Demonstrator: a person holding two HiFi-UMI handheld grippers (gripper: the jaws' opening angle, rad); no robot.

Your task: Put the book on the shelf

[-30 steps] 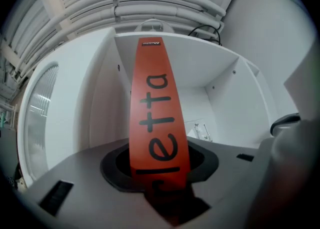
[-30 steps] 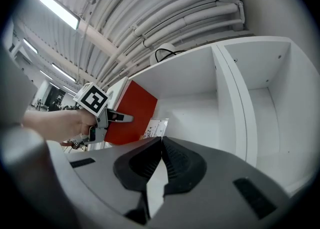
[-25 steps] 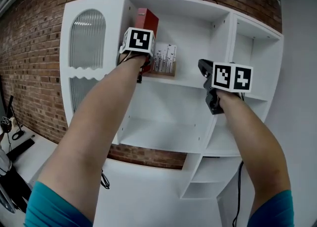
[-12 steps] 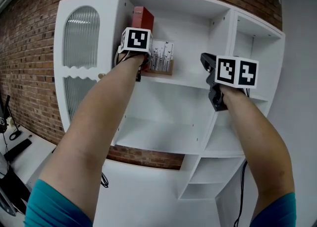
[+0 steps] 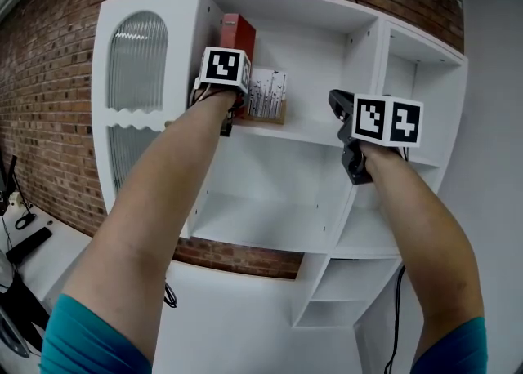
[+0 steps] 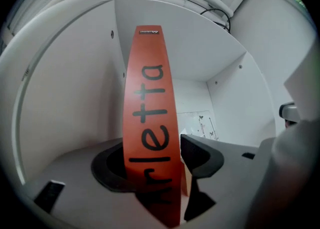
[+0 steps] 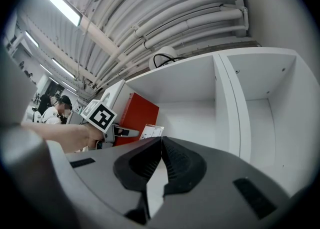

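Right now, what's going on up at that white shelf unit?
The person's left gripper is at the top compartment of the white shelf unit. Its jaws are opening around the tall red book with black lettering, which stands upright near the compartment's left wall. The right gripper is shut and empty, held in front of the shelves. The book looks placed and is being released.

You face a red-brown brick wall (image 5: 49,78). A white card printed with black stems (image 5: 268,95) stands in a low wooden tray (image 5: 263,120). White ceiling pipes (image 7: 165,18) run overhead.
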